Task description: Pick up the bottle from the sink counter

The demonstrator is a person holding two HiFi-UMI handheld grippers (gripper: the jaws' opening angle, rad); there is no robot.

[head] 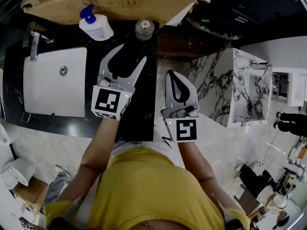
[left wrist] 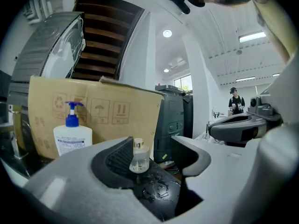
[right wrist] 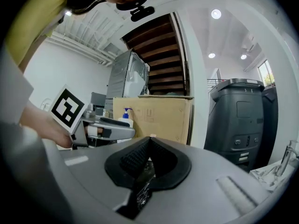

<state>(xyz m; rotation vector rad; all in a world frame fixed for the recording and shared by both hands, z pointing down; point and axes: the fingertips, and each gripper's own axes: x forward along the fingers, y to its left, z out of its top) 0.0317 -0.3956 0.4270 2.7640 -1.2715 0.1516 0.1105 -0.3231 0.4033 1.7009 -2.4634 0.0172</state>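
Bottle (left wrist: pixel 139 157) before open left hand-held gripper (left wrist: pixel 153 146)

Light: bright ceiling lamps (left wrist: pixel 167 33) high above left gripper (left wrist: pixel 156 149) | head view: dim, dark counter (head: pixel 146 114) | gripper views: fisheye-bent edges, black corners, blurred foreground

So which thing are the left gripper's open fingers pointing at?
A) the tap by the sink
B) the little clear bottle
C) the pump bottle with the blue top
B: in the left gripper view the little clear bottle stands on the black counter right in the gap ahead of the left gripper, while the pump bottle sits well off to one side.
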